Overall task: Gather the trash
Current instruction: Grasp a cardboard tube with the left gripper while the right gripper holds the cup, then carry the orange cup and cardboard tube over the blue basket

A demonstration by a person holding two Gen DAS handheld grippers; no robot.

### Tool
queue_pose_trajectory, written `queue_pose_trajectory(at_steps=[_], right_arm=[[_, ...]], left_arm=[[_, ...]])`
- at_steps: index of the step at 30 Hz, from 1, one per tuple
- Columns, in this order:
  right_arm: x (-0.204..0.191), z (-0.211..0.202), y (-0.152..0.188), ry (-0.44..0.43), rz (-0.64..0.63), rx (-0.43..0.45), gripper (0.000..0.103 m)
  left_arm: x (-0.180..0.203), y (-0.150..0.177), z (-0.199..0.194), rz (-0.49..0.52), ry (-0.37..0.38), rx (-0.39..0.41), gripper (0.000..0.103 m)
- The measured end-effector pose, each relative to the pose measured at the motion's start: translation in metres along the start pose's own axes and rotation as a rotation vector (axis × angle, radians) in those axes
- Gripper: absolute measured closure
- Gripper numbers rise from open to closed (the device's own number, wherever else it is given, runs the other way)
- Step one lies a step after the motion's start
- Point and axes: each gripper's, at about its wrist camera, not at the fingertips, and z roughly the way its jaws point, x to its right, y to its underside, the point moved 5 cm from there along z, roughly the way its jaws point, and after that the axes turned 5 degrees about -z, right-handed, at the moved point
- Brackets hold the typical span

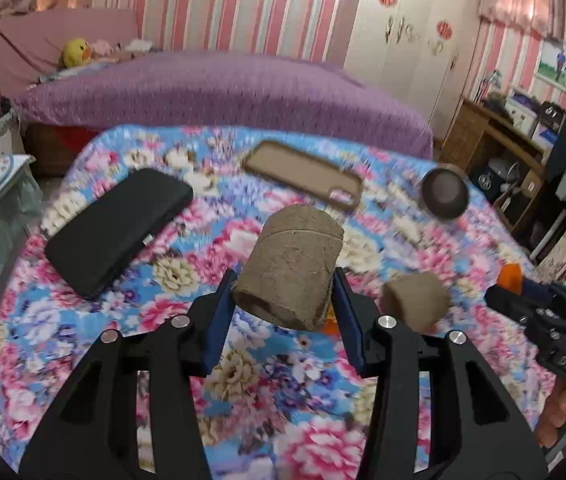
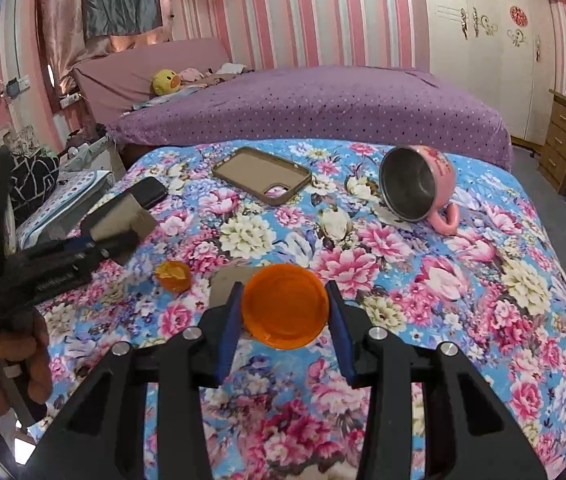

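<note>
Your left claw [image 1: 285,300] grips a brown cardboard tube [image 1: 289,266] lifted above the floral cloth [image 1: 267,384], while your right claw [image 2: 285,312] pinches an orange lid [image 2: 285,306] above the same cloth, near an orange scrap [image 2: 173,275].

From the left wrist, the whole floral cloth [image 1: 131,320] smears with motion blur, and the cup [image 1: 445,194] at its far right is a dark smudge. The cardboard roll [image 1: 289,268] hides most of an orange scrap [image 1: 330,325] behind it. From the right wrist, the left gripper [image 2: 123,236] is blurred, and covers part of the black phone [image 2: 150,193].
</note>
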Motion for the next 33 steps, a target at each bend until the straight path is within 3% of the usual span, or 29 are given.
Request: queue_pose_trajectory(at_steps=[3, 15, 26, 33], right_arm=[[0.004, -0.019, 0.002, 0.018, 0.006, 0.029, 0.063], [0.054, -0.099, 0.017, 0.132, 0.022, 0.115, 0.063], [0.124, -0.146, 0.025, 0.205, 0.084, 0.166, 0.063], [0.152, -0.167, 0.028, 0.212, 0.129, 0.197, 0.063]], left_arm=[[0.007, -0.001, -0.022, -0.002, 0.018, 0.044, 0.057], [0.060, 0.026, -0.069, 0.068, 0.086, 0.097, 0.057], [0.121, 0.025, -0.080, 0.115, 0.139, 0.142, 0.057], [0.162, 0.025, -0.077, 0.148, 0.169, 0.120, 0.057]])
